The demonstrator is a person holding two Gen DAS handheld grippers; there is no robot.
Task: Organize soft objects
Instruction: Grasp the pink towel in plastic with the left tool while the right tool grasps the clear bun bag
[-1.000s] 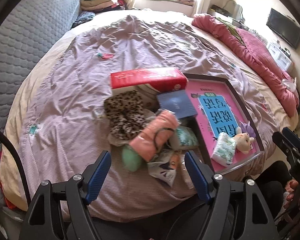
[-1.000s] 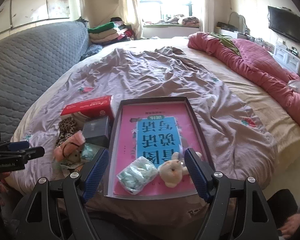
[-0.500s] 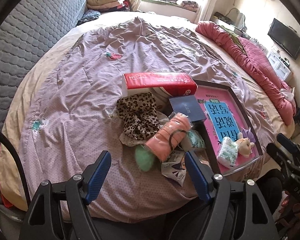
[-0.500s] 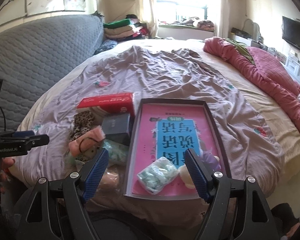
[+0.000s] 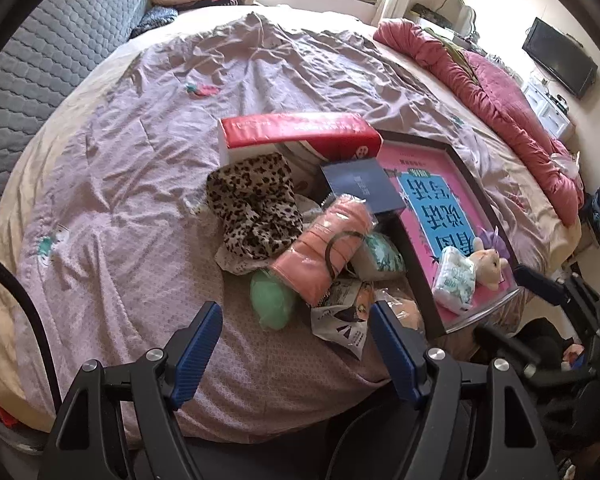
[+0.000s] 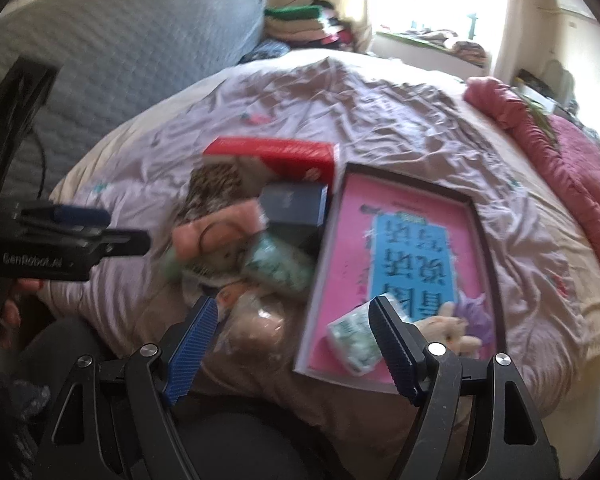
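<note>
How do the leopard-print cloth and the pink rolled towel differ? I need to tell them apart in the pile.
The leopard-print cloth is brown with black spots; the pink rolled towel is plain salmon pink. The cloth lies loose and crumpled; the towel is a tight roll in clear wrap with a dark band looped on it. The cloth sits by the red box; the towel lies nearer the tray. Both rest on the bed, ungripped.

A bed (image 5: 148, 184) under a wrinkled mauve sheet carries a heap near its front edge: red box (image 5: 296, 136), leopard cloth (image 5: 252, 208), green pouch (image 5: 272, 298) and printed packet (image 5: 346, 316). Just beside them lies a dark-framed tray (image 5: 418, 276); a red quilt (image 5: 496, 92) runs along the far side.
</note>
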